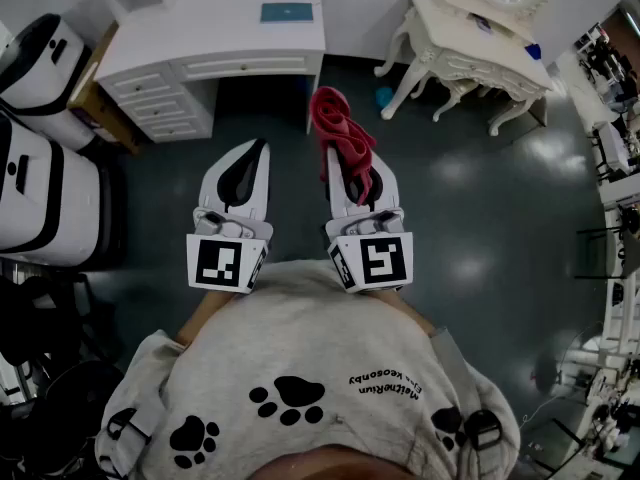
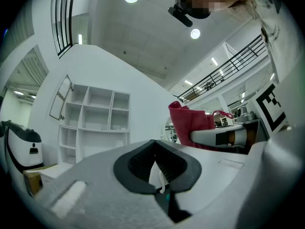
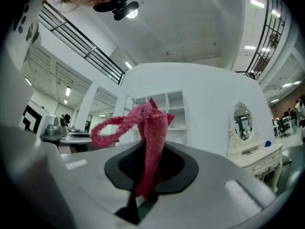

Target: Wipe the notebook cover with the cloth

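Crumpled red cloth [image 1: 335, 118] stands pinched upright between the right gripper's [image 1: 350, 163] jaws; a teal notebook [image 1: 287, 12] lies flat on the white desk [image 1: 220, 30] beyond

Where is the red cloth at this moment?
In the head view the red cloth is near the centre, pinched by the right gripper and sticking out past its tip. It is just right of the left gripper, short of the white desk.

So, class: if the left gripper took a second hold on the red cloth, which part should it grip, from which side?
Probably the loose top of the red cloth, clear beyond the tips of the right gripper. The left gripper, opened first, comes from its own side: that end is free, the lower part clamped.
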The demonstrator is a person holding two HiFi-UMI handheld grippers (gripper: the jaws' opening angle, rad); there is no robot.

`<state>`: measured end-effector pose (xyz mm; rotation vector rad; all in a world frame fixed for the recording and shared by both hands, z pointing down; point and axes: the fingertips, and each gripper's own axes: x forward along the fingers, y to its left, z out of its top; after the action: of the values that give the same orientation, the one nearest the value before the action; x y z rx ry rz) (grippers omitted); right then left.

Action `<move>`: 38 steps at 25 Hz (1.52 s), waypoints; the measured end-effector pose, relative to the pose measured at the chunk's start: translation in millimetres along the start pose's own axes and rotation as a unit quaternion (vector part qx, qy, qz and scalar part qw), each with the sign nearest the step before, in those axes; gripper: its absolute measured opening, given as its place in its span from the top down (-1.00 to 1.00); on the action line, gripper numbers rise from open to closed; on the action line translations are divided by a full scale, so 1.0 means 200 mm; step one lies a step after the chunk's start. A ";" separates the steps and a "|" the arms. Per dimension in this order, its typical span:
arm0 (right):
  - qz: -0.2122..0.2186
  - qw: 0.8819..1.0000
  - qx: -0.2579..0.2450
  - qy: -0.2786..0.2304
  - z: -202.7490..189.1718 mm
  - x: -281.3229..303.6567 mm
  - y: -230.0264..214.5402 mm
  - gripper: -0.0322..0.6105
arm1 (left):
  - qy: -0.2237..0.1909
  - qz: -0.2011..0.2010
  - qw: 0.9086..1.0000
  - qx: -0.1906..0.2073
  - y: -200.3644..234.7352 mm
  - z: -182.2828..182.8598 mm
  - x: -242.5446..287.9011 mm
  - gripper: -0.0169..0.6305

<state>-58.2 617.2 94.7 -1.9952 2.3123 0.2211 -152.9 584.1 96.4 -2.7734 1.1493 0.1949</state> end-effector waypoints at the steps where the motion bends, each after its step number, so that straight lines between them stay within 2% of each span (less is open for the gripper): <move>1: 0.000 1.000 -0.001 0.000 0.00 0.00 0.01 0.75 | 0.000 -0.001 1.000 0.000 0.00 0.00 -0.01 0.95; 10: -0.004 1.000 -0.003 0.000 -0.02 0.02 0.10 0.76 | -0.002 -0.011 1.000 -0.003 0.07 -0.03 -0.05 0.95; 16: -0.008 1.000 0.025 -0.009 -0.03 0.06 0.14 0.75 | -0.004 -0.019 1.000 -0.008 0.13 -0.03 -0.05 0.95; 22: -0.023 0.999 0.027 0.005 -0.09 0.09 0.13 0.75 | 0.006 -0.023 0.999 -0.023 0.19 -0.11 -0.02 0.95; 32: -0.026 0.999 0.034 0.002 -0.16 0.30 0.03 0.75 | 0.008 -0.026 0.999 -0.028 0.30 -0.19 0.16 0.95; 38: -0.020 0.999 0.037 -0.001 -0.22 0.52 -0.11 0.75 | 0.006 -0.019 0.999 -0.025 0.40 -0.24 0.39 0.95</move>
<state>-51.0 505.8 120.0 -2.0018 2.2436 0.1308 -150.7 465.4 125.3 -2.8406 1.1083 0.2072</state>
